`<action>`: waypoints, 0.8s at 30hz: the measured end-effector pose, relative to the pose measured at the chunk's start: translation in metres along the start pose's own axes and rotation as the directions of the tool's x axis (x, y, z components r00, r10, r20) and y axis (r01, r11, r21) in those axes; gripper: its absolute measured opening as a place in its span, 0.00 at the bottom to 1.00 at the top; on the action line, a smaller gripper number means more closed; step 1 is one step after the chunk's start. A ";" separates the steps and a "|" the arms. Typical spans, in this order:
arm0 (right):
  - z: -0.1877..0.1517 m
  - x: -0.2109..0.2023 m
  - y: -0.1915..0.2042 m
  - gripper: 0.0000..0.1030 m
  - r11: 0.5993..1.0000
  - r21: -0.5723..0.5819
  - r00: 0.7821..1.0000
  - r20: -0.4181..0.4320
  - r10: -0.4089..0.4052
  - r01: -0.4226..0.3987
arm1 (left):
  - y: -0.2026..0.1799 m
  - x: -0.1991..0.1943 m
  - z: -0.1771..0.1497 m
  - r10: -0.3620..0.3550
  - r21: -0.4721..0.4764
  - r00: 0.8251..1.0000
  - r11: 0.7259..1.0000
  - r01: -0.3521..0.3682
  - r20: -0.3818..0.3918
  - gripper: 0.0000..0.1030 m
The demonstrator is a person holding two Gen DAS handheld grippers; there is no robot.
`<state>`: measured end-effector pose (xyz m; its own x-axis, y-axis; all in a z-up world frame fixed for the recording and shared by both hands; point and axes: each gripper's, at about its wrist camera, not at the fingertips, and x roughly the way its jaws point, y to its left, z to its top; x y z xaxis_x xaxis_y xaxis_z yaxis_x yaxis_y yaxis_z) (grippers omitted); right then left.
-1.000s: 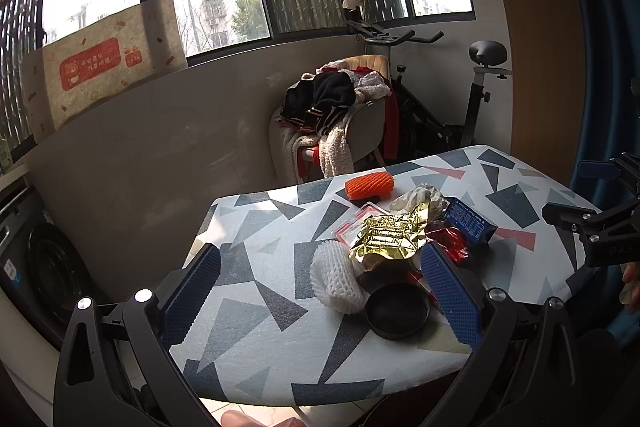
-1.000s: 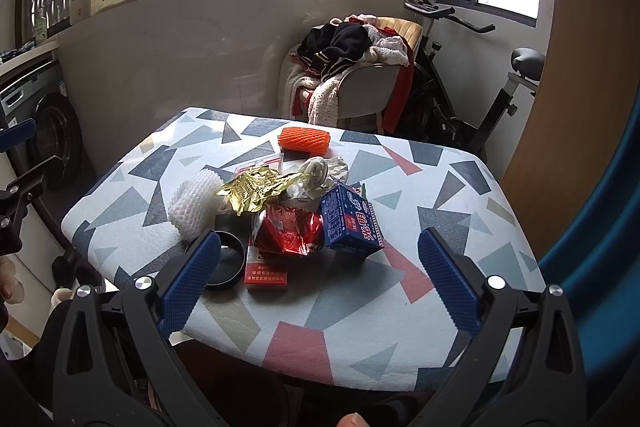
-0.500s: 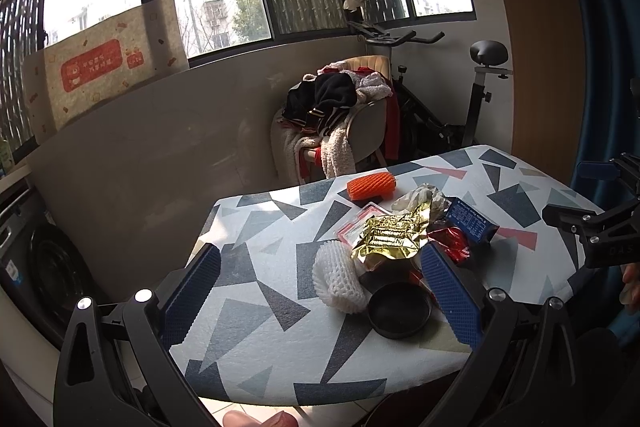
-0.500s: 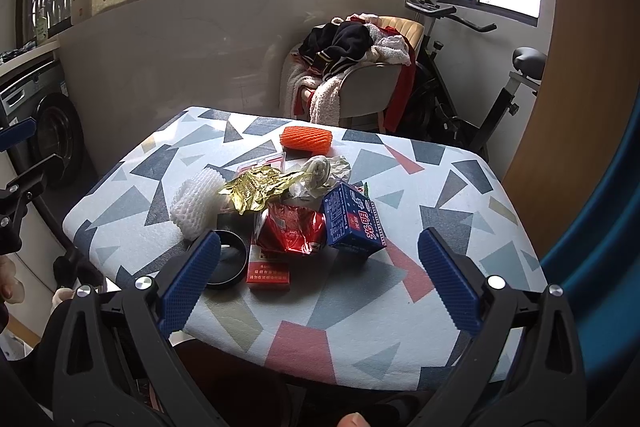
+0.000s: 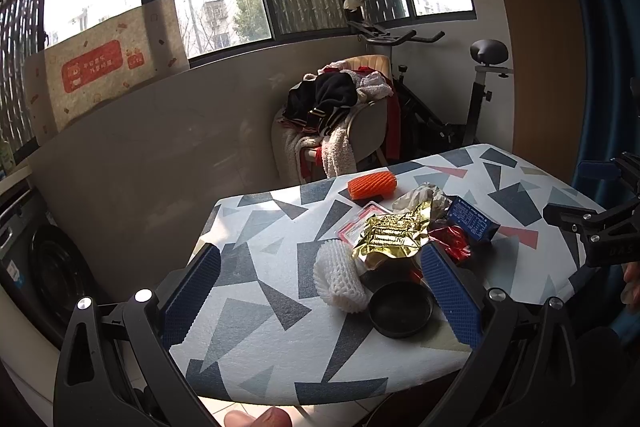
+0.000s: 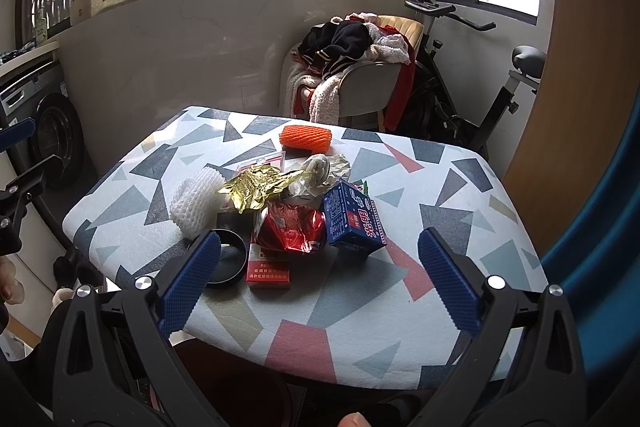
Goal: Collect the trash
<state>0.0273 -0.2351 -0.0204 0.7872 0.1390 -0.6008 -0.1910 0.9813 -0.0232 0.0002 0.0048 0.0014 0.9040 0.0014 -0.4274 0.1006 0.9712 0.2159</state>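
Trash sits in one heap mid-table, slightly toward the near edge: gold wrapper (image 6: 262,187) on top, crumpled red bag (image 6: 290,229) under it, blue carton (image 6: 354,221) to the right of the bag, red flat pack (image 6: 268,269) nearest the edge, crumpled paper (image 6: 324,167) behind. White foam net (image 6: 196,203) lies just left of the heap; orange foam net (image 6: 306,139) sits apart at the far side. Black round dish (image 6: 226,259) touches the pack's left side, likely the collecting spot or just more clutter; can't tell.

Patterned table (image 6: 460,227) carries all of it.

Left gripper (image 5: 320,287): pads wide apart, holding nothing, hovering short of the near edge, lined up roughly on the white net and dish. Right gripper (image 6: 318,277): also spread wide, empty, centred on the red pack and bag. Both look staged for a first grab; nothing collected yet.

Chair with clothes (image 6: 352,67) behind the table, not relevant.
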 end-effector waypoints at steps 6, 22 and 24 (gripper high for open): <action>-0.001 0.001 0.000 0.94 1.000 0.000 1.000 -0.002 0.000 0.000 | 0.005 0.000 -0.006 0.000 0.001 1.000 1.000 0.000 0.000 0.95; -0.016 0.008 0.003 0.95 1.000 0.010 1.000 -0.010 -0.003 0.003 | -0.002 0.010 -0.011 -0.046 -0.001 0.999 0.999 0.046 -0.025 0.95; -0.015 0.009 0.000 0.95 1.000 0.020 1.000 -0.006 -0.006 0.006 | -0.004 0.015 -0.015 -0.030 0.017 0.999 0.999 0.031 -0.026 0.95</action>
<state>0.0257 -0.2354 -0.0377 0.7850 0.1321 -0.6053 -0.1740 0.9847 -0.0108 0.0071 0.0048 -0.0193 0.8894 -0.0218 -0.4566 0.1355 0.9665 0.2178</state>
